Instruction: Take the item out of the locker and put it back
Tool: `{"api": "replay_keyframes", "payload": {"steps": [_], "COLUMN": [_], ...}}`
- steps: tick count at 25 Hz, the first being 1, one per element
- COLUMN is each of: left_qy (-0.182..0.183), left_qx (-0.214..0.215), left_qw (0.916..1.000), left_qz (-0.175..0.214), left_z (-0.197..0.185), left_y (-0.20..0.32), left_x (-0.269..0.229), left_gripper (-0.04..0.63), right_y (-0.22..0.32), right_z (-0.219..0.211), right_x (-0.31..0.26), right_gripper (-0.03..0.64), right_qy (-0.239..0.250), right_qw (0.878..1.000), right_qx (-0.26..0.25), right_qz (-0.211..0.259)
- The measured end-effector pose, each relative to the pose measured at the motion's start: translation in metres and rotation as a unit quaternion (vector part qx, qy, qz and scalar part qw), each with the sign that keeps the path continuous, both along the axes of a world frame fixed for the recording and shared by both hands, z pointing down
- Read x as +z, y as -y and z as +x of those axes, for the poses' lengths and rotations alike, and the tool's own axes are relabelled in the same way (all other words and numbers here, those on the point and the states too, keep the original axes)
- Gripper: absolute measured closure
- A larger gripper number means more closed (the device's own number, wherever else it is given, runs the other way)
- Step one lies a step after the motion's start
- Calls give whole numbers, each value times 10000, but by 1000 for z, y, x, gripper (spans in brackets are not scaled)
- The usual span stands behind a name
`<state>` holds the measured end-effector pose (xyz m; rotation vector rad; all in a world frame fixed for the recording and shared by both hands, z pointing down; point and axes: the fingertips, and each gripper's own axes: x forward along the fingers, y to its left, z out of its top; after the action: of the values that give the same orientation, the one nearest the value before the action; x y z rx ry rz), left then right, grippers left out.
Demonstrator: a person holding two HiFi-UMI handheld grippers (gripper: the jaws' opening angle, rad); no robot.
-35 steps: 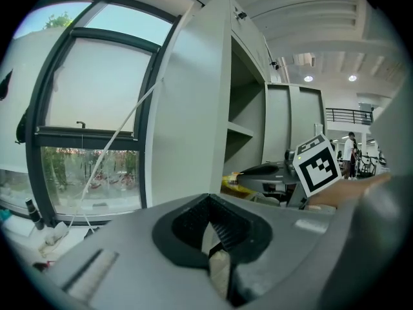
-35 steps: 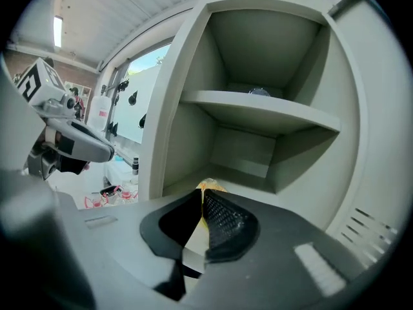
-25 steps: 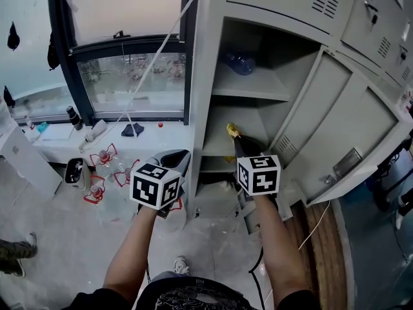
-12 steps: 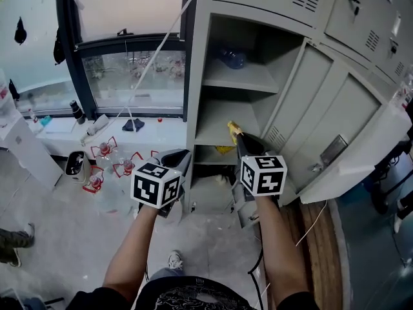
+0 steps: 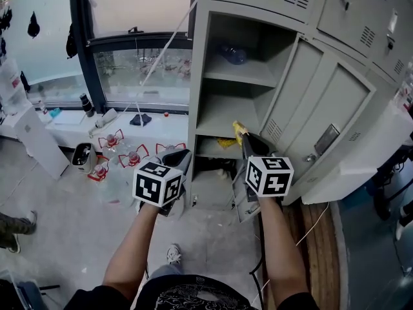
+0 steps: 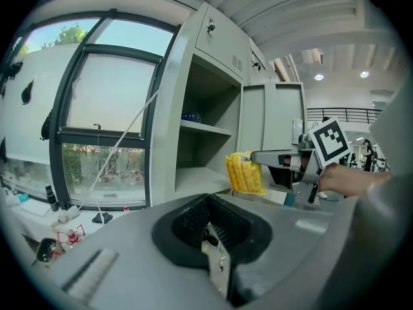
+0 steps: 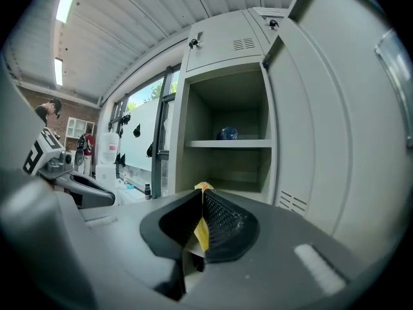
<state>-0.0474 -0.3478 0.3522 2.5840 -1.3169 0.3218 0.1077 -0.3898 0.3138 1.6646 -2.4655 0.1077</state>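
The grey locker (image 5: 205, 76) stands open with bare shelves. My right gripper (image 5: 241, 132) is shut on a yellow packet (image 5: 239, 127), held in front of the middle shelf's mouth. In the right gripper view the packet (image 7: 202, 187) pokes out between the closed pads. The left gripper view shows the packet (image 6: 246, 173) hanging at the tip of the right gripper (image 6: 266, 158), outside the shelf. My left gripper (image 5: 181, 155) hovers left of the locker; its jaws (image 6: 208, 202) meet with nothing between them.
A blue bottle (image 5: 233, 55) lies on the top shelf. Something yellow (image 5: 226, 143) sits on the lower shelf. The locker door (image 5: 335, 121) swings out to the right. Red-and-white objects (image 5: 122, 157) and a cable (image 5: 310, 228) lie on the floor.
Both grippers have shifted sideways with the head, and the locker sits more to the centre of the view. The right gripper keeps its hold on the yellow packet.
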Motion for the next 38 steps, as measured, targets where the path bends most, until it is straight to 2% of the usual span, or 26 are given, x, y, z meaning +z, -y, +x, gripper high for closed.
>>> {"api": "replay_keyframes", "payload": {"steps": [19,29,38], "left_qy": [-77,45,363], "left_qx": [-126,-101,-77], "left_qw": [9998,9998,9992], "left_qz": [-97,-182,-152], "left_z": [17,17,16], "left_y": [-32,-32,-26], "left_x": [12,22,30], "left_gripper": [594,594,594], "right_y": [-36,-34,-17], "right_z": [14,11,0], "right_x": [18,43,74], "right_gripper": [584,584,584], "right_qy": [23,-189,-627], "right_qw": [9999,9996,9976], "right_qx": [-135,-164,-278], "right_qz": [-93,-160,-96]}}
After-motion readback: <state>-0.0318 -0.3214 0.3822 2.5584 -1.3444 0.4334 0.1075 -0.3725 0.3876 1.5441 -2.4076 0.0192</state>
